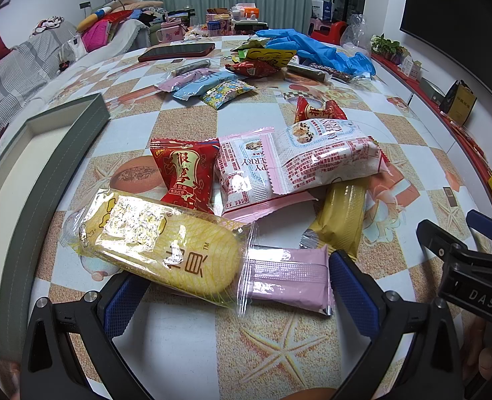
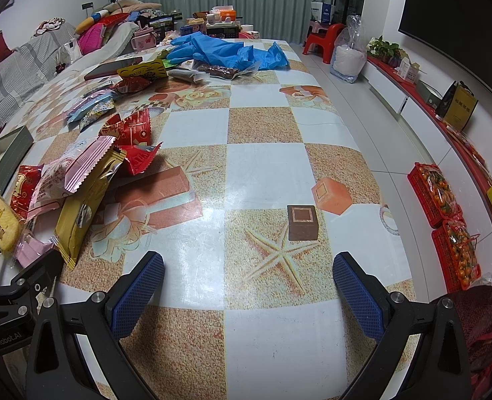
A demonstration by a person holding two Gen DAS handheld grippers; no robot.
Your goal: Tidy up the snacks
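Two wrappers lie between the spread fingers of the left gripper (image 1: 239, 286): yellow cracker pack (image 1: 159, 250), long axis slanting lower right, touching pink pack (image 1: 289, 278); right gripper (image 2: 249, 295) spread, empty, farther off; grey box (image 1: 29, 173) at frame left.

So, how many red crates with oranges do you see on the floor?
2. Both stand on the floor right of the table: the farther red crate, and the nearer red crate directly beside it. Others may be hidden.

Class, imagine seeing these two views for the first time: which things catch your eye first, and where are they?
A heap of snack packets lies before the open left claw, the yellow packet nearest. Crumpled blue gloves sit at the table's far end. The open right claw hangs over bare checkered tablecloth.
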